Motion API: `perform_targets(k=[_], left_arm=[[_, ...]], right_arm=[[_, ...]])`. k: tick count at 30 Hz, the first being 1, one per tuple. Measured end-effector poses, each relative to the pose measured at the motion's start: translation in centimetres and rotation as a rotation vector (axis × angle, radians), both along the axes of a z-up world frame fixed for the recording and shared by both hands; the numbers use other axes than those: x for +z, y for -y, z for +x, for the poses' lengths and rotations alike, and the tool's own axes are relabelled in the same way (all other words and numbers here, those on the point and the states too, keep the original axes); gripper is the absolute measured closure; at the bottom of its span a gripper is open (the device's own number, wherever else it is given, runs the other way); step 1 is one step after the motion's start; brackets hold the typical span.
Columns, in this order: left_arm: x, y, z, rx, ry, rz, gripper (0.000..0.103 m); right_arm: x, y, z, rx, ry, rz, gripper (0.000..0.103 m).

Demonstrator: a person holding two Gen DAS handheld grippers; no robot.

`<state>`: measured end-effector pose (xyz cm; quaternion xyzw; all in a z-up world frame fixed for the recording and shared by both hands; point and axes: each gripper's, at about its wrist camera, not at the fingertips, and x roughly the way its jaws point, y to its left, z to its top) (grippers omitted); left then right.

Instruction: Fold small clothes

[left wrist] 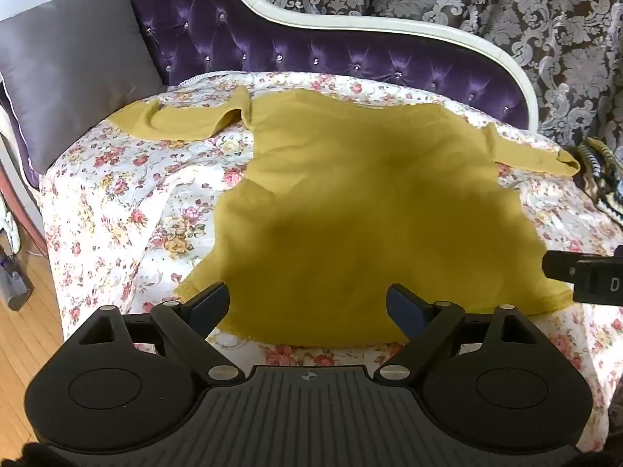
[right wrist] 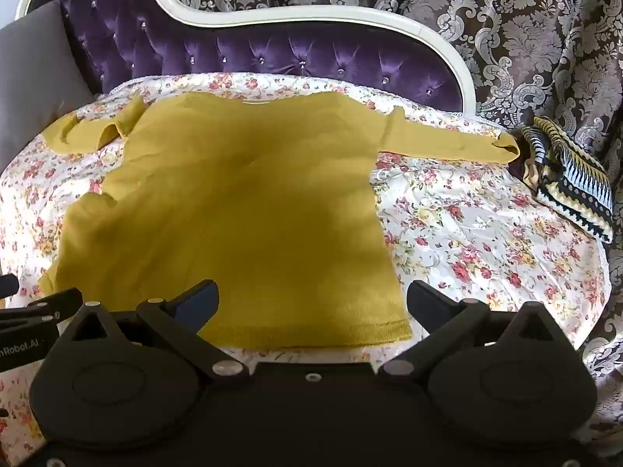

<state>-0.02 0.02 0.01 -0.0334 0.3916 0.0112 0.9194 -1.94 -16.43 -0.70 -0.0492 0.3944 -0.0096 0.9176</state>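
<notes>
A mustard-yellow long-sleeved sweater (left wrist: 362,210) lies spread flat on the floral bedspread (left wrist: 128,202), hem toward me, sleeves out to both sides; it also shows in the right wrist view (right wrist: 241,210). The left sleeve (left wrist: 183,122) is bunched and partly folded; the right sleeve (right wrist: 447,142) lies straight. My left gripper (left wrist: 307,303) is open and empty, above the hem near its left half. My right gripper (right wrist: 311,299) is open and empty, above the hem's right corner. The right gripper's body shows at the right edge of the left wrist view (left wrist: 584,276).
A grey cushion (left wrist: 74,66) leans at the back left against the purple tufted headboard (left wrist: 311,50). A folded striped knit garment (right wrist: 564,179) lies at the bed's right edge. Patterned curtains (right wrist: 525,31) hang behind. Wooden floor (left wrist: 23,350) shows at the left.
</notes>
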Motion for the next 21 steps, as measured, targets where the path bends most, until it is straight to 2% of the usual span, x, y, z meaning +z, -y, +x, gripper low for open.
perform_targets(k=[5,11,21], left_arm=[[0.0,0.1,0.0,-0.001,-0.014,0.006,0.015],[0.1,-1.0,-0.1,-0.003,-0.017,0.004,0.015],[-0.5,-0.6,0.2,-0.007,-0.028,0.033,0.015]], right_arm=[[0.2,-0.2,-0.3,0.000,0.007,0.007,0.001],[-1.1,-0.5,-0.6,0.020,-0.023,-0.021,0.001],[-0.6,-1.2,-0.1,0.032,-0.047,-0.022,0.001]])
